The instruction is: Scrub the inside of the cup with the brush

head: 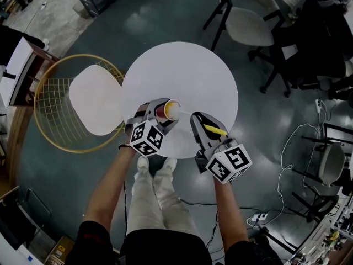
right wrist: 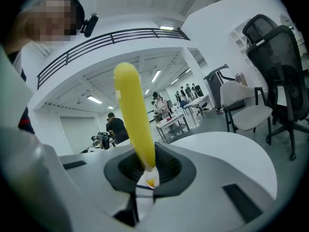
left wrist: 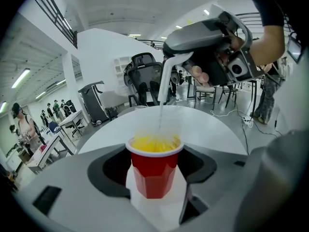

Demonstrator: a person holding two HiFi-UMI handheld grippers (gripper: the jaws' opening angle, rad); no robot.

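The left gripper (head: 158, 112) clamps the red cup (left wrist: 155, 172) with its mouth turned toward the right gripper (right wrist: 145, 174), which pinches the yellow-handled brush (right wrist: 132, 111) so its bristles reach inside

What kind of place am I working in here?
Probably an open-plan office or lab: a round white table, office chairs beside it, and people at desks in the background.

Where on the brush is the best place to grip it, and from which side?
The yellow handle, taken crosswise from the side away from the red cup. It is the thick end clear of the cup, while the bristles sit in its mouth.
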